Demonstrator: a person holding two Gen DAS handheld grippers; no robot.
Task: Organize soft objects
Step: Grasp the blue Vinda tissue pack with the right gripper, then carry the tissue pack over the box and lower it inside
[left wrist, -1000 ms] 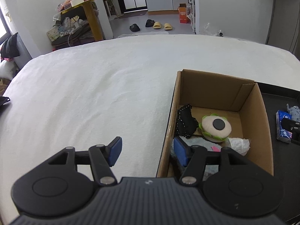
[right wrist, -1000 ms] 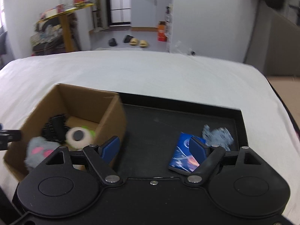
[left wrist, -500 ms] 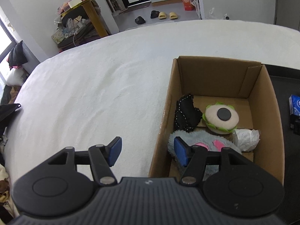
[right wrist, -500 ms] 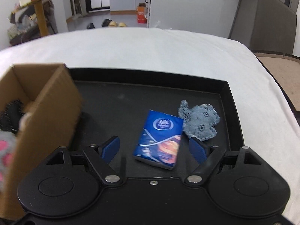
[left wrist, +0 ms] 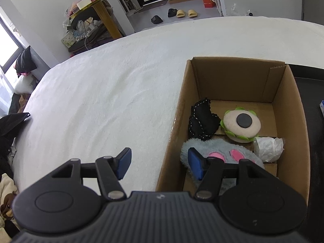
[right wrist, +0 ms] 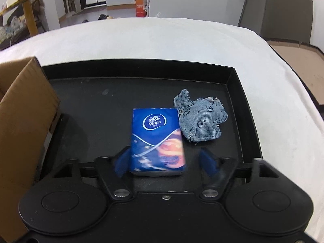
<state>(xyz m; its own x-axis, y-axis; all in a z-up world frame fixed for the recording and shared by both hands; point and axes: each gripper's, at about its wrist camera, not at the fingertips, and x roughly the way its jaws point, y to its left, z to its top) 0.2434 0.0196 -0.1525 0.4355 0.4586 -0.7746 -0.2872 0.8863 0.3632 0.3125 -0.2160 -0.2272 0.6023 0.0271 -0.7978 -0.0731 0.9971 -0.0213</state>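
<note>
A cardboard box [left wrist: 239, 77] on the white bed holds a black fabric piece [left wrist: 202, 121], a round beige and green plush [left wrist: 241, 125], a grey plush with pink spots [left wrist: 222, 151] and a white crumpled wad [left wrist: 267, 148]. My left gripper [left wrist: 160, 163] is open and empty above the box's left wall. In the right wrist view a blue Vinda tissue pack [right wrist: 157, 139] and a denim plush [right wrist: 200, 121] lie on a black tray [right wrist: 241, 105]. My right gripper [right wrist: 164, 164] is open with the tissue pack between its fingers.
The box's corner [right wrist: 26, 109] stands at the tray's left side. The white bed [left wrist: 101, 101] spreads left of the box. A yellow table [left wrist: 101, 6], slippers and an orange box are on the floor beyond the bed.
The right gripper has swung right from the box and moved down over the tray, so the tissue pack now sits between its fingers. The left gripper has risen a little by the box.
</note>
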